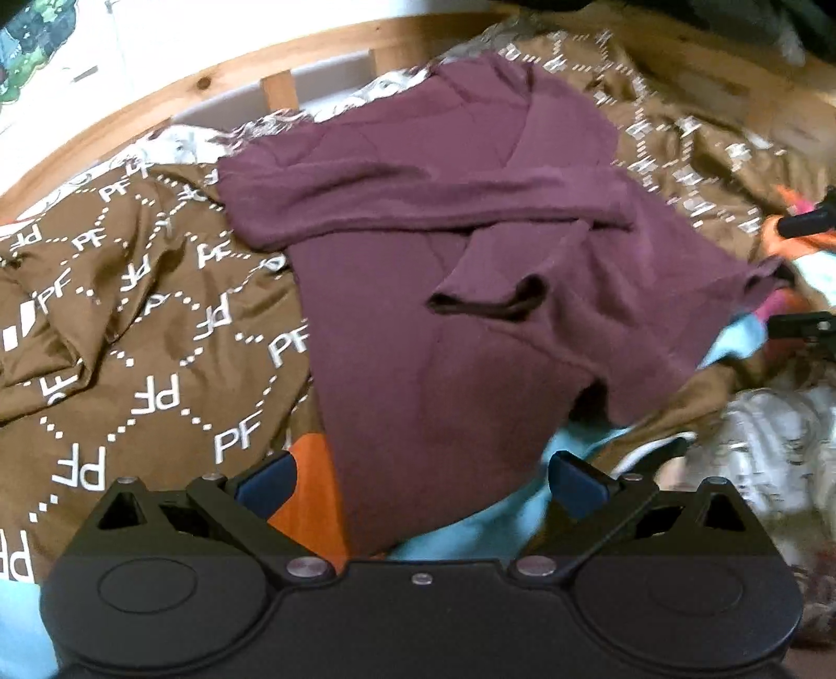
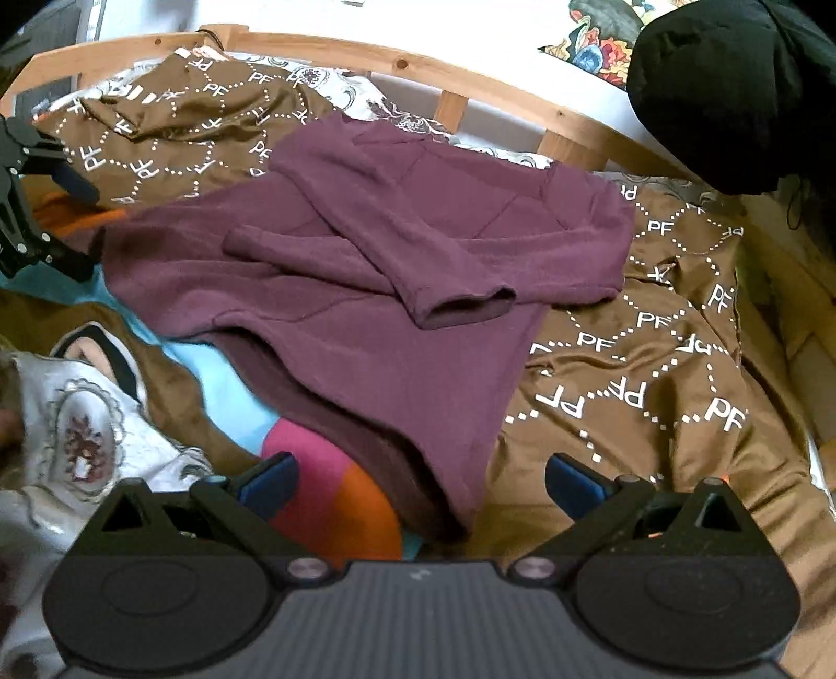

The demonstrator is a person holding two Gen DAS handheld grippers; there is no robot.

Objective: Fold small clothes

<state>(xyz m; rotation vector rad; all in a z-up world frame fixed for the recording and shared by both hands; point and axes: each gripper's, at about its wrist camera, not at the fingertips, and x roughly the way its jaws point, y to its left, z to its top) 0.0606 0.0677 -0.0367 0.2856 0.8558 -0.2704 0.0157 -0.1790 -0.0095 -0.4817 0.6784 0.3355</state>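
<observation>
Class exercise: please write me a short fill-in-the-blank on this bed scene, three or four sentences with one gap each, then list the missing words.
1. The long-sleeved top being folded is ____ in colour.
2. Both of its sleeves lie folded across its ____.
3. The brown cover under it is printed with the white letters ____.
4. The jaws of the right gripper and the left gripper stand ____, holding nothing.

Missing words: purple; body; PF; open

A bed with a wooden frame (image 2: pixel 366 49) is covered by a brown blanket (image 2: pixel 642 376) printed with white "PF" letters. A maroon long-sleeved top (image 2: pixel 376 292) is spread over it, partly overlapping a multicoloured cloth (image 2: pixel 334 501)
</observation>
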